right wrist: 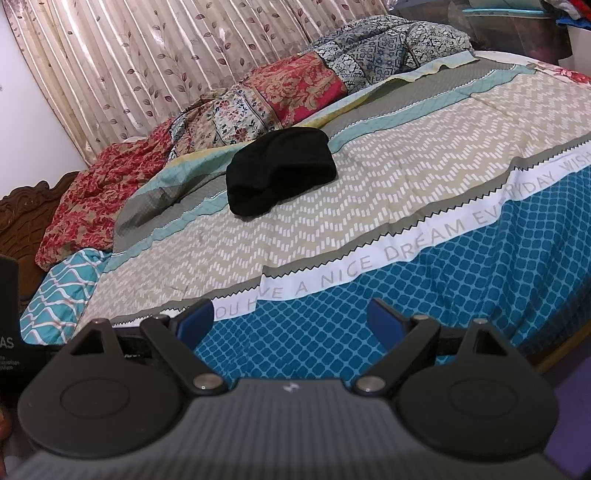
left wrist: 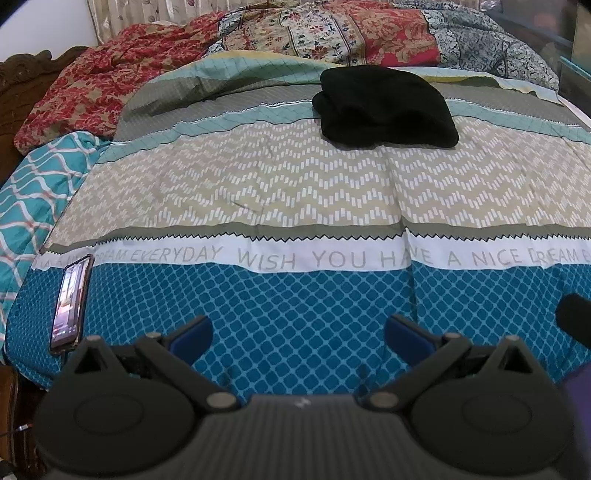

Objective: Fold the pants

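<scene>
Black pants (left wrist: 384,107) lie folded in a compact bundle on the far part of the bedspread; the right wrist view shows the same pants (right wrist: 280,171) left of centre. My left gripper (left wrist: 297,338) is open over the blue patterned near edge of the bed, well short of the pants, with nothing between its blue pads (left wrist: 192,336). My right gripper (right wrist: 291,321) is also open and empty, hovering above the blue band near the bed's front edge. Both grippers are far from the bundle.
The patterned bedspread (left wrist: 295,192) covers the bed. A phone (left wrist: 70,304) lies at the near left edge. Crumpled floral blankets (left wrist: 332,33) pile along the far side, a teal quilt (left wrist: 29,192) at left. Curtains (right wrist: 147,62) hang behind the bed, with a wooden headboard (right wrist: 33,199) at left.
</scene>
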A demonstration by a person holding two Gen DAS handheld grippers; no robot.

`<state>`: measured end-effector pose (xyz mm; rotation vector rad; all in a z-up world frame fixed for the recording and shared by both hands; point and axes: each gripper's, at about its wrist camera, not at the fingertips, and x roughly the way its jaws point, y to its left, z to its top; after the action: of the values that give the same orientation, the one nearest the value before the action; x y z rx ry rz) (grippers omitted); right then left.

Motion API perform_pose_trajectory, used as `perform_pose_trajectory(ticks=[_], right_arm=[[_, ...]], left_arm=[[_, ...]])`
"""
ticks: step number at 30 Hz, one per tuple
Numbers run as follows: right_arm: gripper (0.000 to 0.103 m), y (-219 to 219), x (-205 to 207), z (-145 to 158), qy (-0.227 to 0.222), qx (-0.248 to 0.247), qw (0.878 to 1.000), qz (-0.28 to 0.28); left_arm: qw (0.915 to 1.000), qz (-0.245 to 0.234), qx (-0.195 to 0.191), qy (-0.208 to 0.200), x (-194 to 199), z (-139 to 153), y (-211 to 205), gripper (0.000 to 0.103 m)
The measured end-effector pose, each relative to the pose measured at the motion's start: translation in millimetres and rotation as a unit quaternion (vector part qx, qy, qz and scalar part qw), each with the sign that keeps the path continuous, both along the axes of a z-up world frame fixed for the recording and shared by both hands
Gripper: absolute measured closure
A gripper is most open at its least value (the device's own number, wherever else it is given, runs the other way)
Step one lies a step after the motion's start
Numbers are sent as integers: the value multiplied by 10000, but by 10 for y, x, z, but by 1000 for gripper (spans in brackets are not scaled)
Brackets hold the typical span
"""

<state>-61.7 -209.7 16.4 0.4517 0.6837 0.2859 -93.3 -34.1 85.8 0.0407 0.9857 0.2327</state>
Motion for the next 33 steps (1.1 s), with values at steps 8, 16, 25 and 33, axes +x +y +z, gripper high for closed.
perform_pose_trajectory(ticks=[8,16,25,33], right_arm=[[11,-1,-10,-1,17,24,10000,-8],[11,-6,-10,-4,46,41,10000,-34],[11,-3,-1,-16,83,57,9999,-36],[11,-3,11,-32,97,56,9999,-30]], left_arm=[[10000,35,9,40,13,-11,-10,0],[9997,107,-68,186,49,-54,11,0],[9996,115,-24,247,74,-73,-14,0],[9997,91,21,223,86,-63,-41,0]])
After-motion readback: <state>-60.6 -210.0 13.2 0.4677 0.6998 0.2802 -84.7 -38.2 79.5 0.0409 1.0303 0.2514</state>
